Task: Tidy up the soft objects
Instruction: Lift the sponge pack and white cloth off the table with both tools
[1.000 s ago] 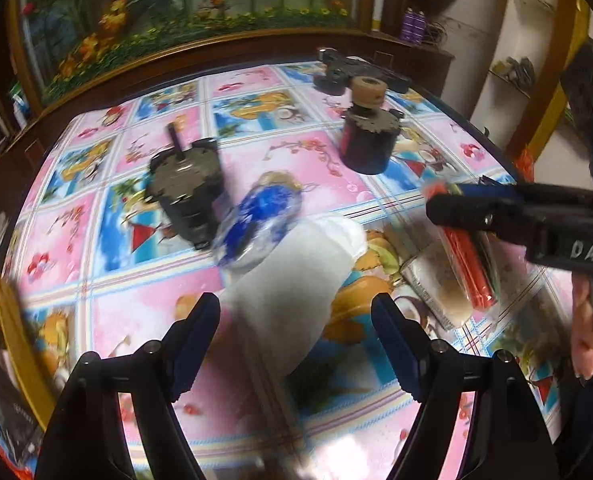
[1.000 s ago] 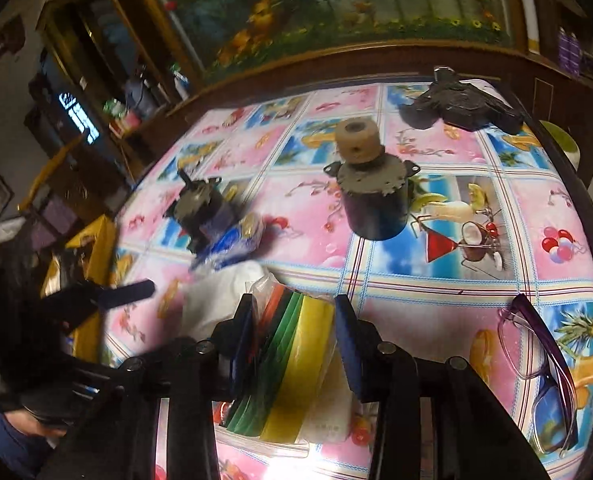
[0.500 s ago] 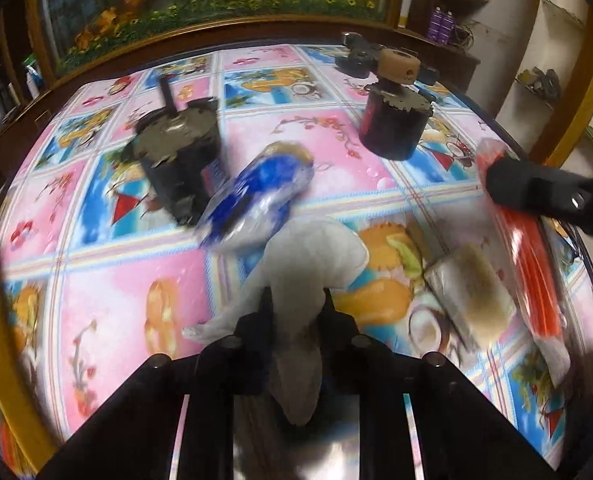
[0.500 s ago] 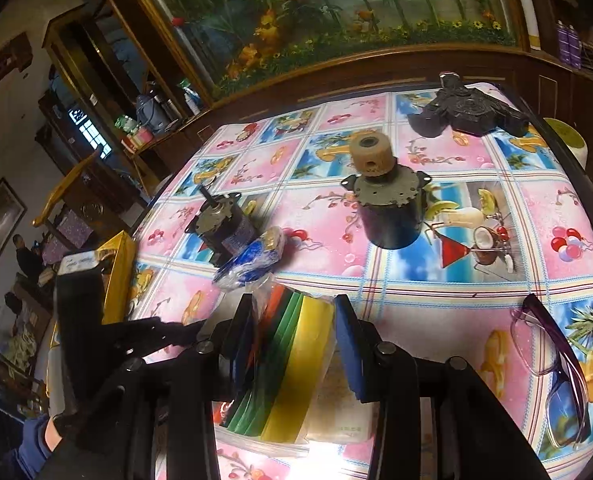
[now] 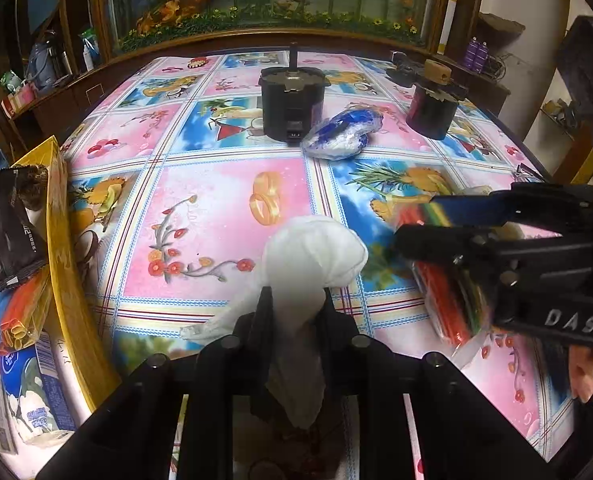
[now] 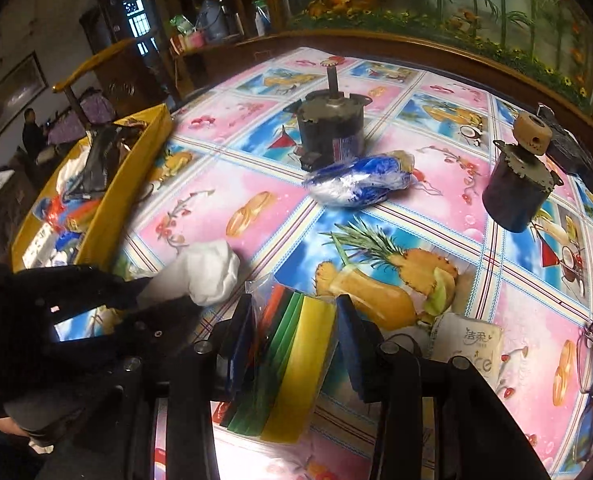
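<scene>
My left gripper [image 5: 294,296] is shut on a white soft bundle [image 5: 316,248] and holds it just above the patterned tablecloth; the same bundle [image 6: 208,272] shows in the right wrist view. My right gripper [image 6: 294,308] grips a clear bag of coloured sheets [image 6: 296,360], red, green and yellow. Its jaws are opening, but the bag still sits against both pads. In the left wrist view the right gripper [image 5: 420,220] comes in from the right, with the bag [image 5: 440,300] hanging under it. A blue and white wrapped bundle [image 5: 342,134] lies further back.
A yellow box [image 5: 62,260] with several packets in it stands at the table's left edge. Two black motors [image 5: 290,100] [image 5: 432,108] stand at the back. A tissue pack [image 6: 472,348] and purple glasses [image 6: 592,364] lie to the right of the right gripper.
My left gripper closed on the white bundle. Both grippers have moved left across the table toward the yellow box, each rolling a little. The right jaws stand slightly wider.
</scene>
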A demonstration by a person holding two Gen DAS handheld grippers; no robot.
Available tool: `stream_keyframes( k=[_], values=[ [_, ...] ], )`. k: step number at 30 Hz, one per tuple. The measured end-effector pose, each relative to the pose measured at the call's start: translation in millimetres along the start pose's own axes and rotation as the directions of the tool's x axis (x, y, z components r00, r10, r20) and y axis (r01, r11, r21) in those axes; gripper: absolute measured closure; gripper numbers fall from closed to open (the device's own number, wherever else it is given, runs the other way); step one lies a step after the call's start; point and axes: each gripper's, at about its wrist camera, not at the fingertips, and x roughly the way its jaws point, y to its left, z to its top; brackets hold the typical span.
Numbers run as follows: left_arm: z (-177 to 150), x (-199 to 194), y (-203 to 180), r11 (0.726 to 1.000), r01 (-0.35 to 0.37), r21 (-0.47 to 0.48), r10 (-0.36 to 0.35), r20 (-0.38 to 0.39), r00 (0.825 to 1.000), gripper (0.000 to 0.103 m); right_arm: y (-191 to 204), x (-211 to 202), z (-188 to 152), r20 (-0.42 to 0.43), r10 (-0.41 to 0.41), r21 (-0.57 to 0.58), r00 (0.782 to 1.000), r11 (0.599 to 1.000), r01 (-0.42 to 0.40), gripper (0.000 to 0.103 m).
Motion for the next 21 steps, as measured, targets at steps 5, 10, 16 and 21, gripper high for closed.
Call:
stream_keyframes(
  k=[5,10,16,21],
  values=[
    [1,1,1,1.000,0.000,-0.006,0.000,0.006,1.000,0.084,3,4,-2,-0.048,-0.031,-0.028,0.998,0.999,0.029,0.051],
    [1,1,0,1.000,-0.007,-0.006,0.007,0.008,1.000,0.084,7,6,-5,-0.096,-0.063,-0.057,0.993,0.997,0.058,0.049],
    [1,1,-1,1.000,-0.009,-0.003,0.009,0.009,1.000,0.083,6,3,-10,-0.136,-0.072,-0.074,0.988,0.995,0.062,0.047],
    [1,1,-3,1.000,-0.016,0.000,0.016,0.011,1.000,0.083,11,8,-15,-0.151,-0.066,-0.104,0.986,0.993,0.050,0.056]
  ],
)
